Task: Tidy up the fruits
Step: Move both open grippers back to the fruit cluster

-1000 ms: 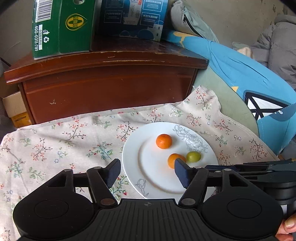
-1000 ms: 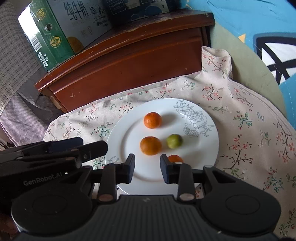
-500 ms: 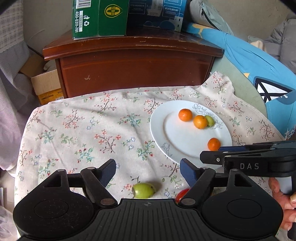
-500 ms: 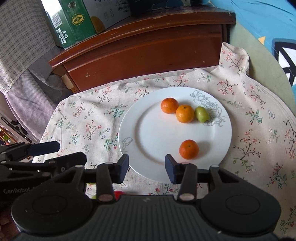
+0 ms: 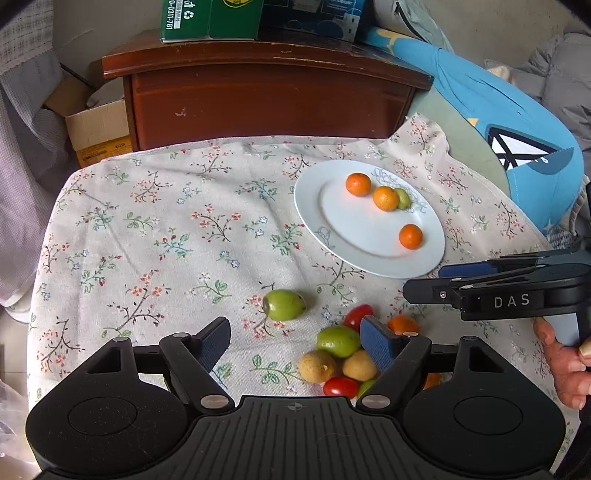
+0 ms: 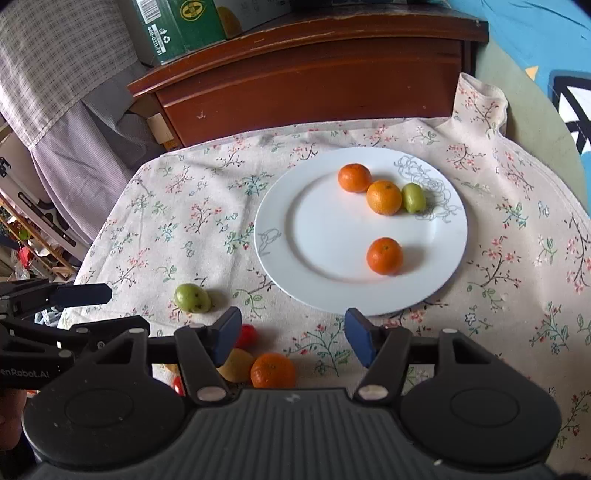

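Observation:
A white plate [image 5: 369,254] [image 6: 332,280] on the floral cloth holds three oranges [image 6: 384,255] and a small green fruit [image 6: 413,198]. A loose green fruit [image 5: 283,304] [image 6: 192,297] lies on the cloth left of the plate. A heap of fruit lies near me: a green one [image 5: 338,340], two yellow ones [image 5: 317,366], red tomatoes [image 5: 340,386] and an orange [image 6: 272,370]. My left gripper [image 5: 295,341] is open and empty above the heap. My right gripper [image 6: 291,334] is open and empty at the plate's near rim.
A dark wooden cabinet [image 5: 266,99] stands behind the table with a green carton [image 5: 210,18] on it. A cardboard box [image 5: 98,129] sits at the far left. Blue bedding [image 5: 517,122] lies on the right. The right gripper shows at the right in the left wrist view [image 5: 517,291].
Both grippers have pulled back from the plate toward me. A third orange now lies at the plate's near side. The right gripper's jaws have widened. The fruit heap has come into view.

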`<state>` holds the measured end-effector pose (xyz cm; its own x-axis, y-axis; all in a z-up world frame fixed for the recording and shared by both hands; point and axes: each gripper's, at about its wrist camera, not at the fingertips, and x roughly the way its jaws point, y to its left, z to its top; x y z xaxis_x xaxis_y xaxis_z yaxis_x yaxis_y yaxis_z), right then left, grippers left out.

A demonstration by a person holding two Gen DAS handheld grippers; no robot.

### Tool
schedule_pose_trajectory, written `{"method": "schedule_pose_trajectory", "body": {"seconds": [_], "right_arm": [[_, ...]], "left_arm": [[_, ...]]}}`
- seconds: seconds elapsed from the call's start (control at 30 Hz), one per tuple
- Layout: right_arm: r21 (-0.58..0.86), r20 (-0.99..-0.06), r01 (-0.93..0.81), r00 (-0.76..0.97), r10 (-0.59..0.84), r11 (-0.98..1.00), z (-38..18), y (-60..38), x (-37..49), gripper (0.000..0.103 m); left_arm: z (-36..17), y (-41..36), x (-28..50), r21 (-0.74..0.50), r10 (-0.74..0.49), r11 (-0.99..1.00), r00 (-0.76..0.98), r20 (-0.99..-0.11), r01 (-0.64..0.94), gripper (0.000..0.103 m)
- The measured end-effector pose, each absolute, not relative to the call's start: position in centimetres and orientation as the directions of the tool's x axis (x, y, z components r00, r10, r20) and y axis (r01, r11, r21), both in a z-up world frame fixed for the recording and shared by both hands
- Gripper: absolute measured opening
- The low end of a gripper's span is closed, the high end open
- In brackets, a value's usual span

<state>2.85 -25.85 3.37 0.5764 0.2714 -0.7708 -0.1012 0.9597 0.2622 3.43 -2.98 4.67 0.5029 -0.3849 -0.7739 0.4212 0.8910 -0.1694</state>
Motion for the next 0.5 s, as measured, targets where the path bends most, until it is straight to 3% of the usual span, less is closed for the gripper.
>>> {"method": "schedule_pose_trajectory", "body": {"seconds": [0.23,0.5], "right_arm": [[0.241,-0.790,-0.161,0.540,0.290,0.957,2.6,-25.5,1.8,0.061],[0.236,-0.806,-0.204,0.505,0.308,0.950,1.7,-24.9,1.5,0.043]], "left_arm": [[3.8,-4.1,2.3,-0.100,-0.360,0.863,0.464,-0.809,0.495,0.079],[2.8,-3.9,2.5,-0.119,-0.380,0.852,0.446,-0.810,0.510,0.077]]}}
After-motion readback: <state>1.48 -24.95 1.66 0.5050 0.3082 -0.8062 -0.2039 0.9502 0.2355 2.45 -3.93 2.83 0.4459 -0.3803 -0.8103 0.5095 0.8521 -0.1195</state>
